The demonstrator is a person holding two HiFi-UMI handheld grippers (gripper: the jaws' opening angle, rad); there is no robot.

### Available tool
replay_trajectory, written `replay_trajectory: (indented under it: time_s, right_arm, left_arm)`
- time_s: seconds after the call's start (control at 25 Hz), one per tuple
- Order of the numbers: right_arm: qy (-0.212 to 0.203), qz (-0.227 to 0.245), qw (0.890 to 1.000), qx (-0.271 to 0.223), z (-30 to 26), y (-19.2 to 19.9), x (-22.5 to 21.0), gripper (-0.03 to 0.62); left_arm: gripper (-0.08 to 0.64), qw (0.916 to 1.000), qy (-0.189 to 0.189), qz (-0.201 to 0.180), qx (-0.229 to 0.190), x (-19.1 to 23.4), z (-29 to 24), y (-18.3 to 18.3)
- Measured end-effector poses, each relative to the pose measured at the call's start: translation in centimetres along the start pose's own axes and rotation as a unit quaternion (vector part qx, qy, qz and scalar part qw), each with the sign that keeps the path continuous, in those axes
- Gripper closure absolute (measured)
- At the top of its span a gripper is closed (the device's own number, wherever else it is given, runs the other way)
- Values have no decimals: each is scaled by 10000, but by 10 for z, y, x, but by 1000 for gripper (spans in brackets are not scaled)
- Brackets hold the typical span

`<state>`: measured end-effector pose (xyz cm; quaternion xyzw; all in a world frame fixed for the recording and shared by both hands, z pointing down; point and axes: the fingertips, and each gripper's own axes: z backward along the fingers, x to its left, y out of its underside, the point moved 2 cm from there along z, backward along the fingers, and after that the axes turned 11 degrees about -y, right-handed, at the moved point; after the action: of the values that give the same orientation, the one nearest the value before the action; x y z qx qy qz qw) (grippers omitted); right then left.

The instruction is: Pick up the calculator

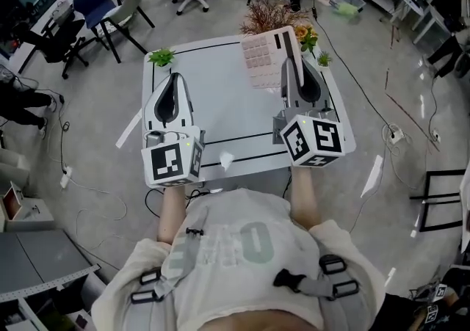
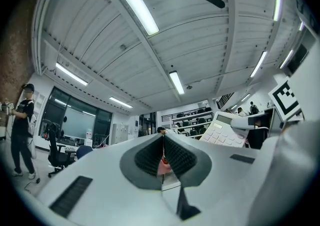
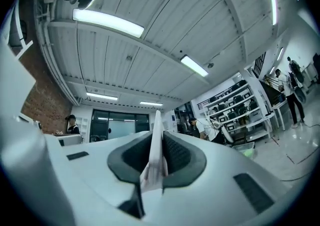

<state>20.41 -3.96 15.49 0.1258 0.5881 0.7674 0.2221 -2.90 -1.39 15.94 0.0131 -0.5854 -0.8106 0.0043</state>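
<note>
**Right gripper [image 1: 295, 65] pinches the calculator by its edge**

Its jaws stand narrow, clamped on the thin side of the calculator [image 1: 261, 58]. The calculator hangs tilted over the far right part of the table [image 1: 220, 102] and looks lifted off it. The left gripper [image 1: 173, 81] is closed on nothing, well apart. An edge grip lets a flat thing swing, so a firm squeeze, a smooth rise and no wrist twist seem wise.

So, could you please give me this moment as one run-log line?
right gripper: shut on calculator, held above table | left gripper: shut, empty | task: calculator picked up
</note>
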Motion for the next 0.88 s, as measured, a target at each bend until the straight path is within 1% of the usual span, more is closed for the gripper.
replay_trajectory:
  time_s: [0.12, 0.24, 0.44, 0.64, 0.8, 0.88]
  right_arm:
    - [133, 127, 9998, 30, 6, -3, 8, 528]
    - [203, 132, 9997, 35, 13, 0, 6, 528]
    - [160, 108, 9998, -8, 18, 4, 3, 528]
    - [160, 70, 9998, 95, 6, 2, 5, 528]
    - [144, 66, 9998, 84, 16, 8, -4, 528]
    - [115, 60, 9999, 79, 16, 10, -3, 528]
  left_arm:
    - [538, 10000, 20, -19, -19, 3, 0, -5]
    - [538, 10000, 1, -50, -25, 1, 4, -4]
    - [538, 10000, -4, -43, -66, -5, 8, 1]
    - [538, 10000, -10, -30, -52, 3, -2, -7]
    - [538, 9999, -70, -67, -26, -6, 5, -1]
    - [538, 9999, -89, -39, -34, -4, 5, 3]
